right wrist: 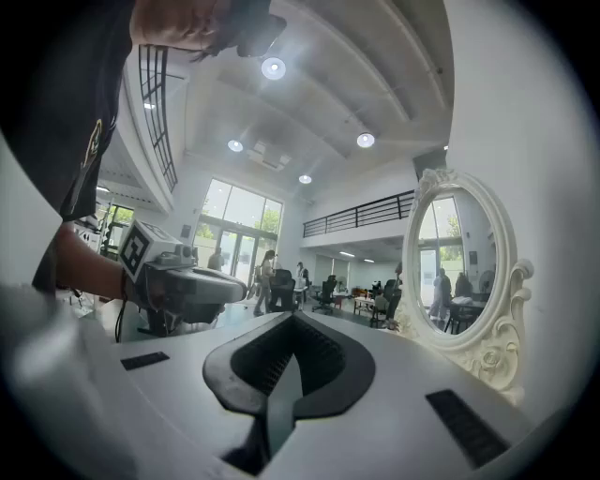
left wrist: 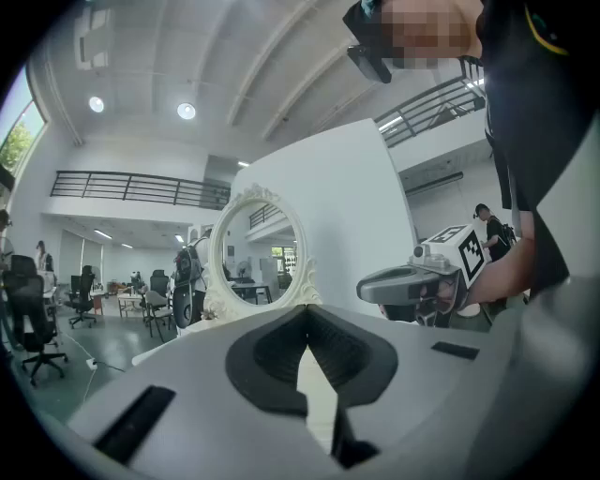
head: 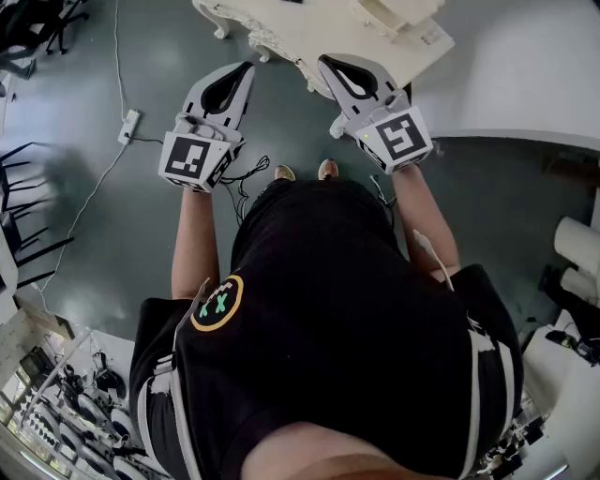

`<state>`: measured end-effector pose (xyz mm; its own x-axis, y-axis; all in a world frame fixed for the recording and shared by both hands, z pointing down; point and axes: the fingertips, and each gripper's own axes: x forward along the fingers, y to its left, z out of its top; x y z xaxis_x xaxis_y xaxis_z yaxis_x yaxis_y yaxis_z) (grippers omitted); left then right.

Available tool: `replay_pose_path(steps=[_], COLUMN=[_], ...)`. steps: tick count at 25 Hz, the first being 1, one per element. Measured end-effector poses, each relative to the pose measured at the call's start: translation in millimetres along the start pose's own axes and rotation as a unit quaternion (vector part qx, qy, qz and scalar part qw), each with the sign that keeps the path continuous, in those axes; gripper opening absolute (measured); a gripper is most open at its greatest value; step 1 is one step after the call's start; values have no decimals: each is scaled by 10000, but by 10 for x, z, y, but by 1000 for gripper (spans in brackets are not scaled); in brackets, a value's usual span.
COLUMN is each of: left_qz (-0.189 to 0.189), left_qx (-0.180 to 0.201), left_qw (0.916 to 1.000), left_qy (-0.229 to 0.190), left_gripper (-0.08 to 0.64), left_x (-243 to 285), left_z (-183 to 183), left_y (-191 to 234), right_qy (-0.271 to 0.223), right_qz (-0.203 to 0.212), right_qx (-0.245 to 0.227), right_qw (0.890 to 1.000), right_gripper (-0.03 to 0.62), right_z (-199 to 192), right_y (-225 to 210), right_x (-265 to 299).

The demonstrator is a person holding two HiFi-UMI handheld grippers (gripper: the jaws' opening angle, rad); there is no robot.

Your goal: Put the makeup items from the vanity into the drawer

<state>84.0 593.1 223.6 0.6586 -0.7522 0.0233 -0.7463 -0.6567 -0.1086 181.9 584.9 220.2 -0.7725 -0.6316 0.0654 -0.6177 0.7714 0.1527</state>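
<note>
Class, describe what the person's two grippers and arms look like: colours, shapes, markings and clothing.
The left gripper and right gripper are light grey tapering shells with black ribbed lining. Each carries a white cube printed with black square markers. The T-shirt is black and short-sleeved. A white cable runs along the right forearm.

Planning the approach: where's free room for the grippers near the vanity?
Free: the gap between left gripper and right gripper, up to the vanity; its near top looks bare. Crowded: cables on the floor by the feet, box at its right end.
</note>
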Motion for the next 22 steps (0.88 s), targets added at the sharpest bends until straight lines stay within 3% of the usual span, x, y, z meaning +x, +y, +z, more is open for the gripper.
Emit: replay_pose_path(steps=[17,22], left_qz=[-8,-13], left_qx=[18,8], left_qw=[10000,10000], left_qy=[-6,-4], left_gripper=[20,20], left_x=[141,110], left_z=[3,37], left_y=[65,88], right_qy=[-70,-137], right_qz=[51,90], right_qx=[123,83], right_qw=[9999,9998], right_gripper=[21,51], right_z=[-54,18], right_y=[-122,-96], right_x=[74,92])
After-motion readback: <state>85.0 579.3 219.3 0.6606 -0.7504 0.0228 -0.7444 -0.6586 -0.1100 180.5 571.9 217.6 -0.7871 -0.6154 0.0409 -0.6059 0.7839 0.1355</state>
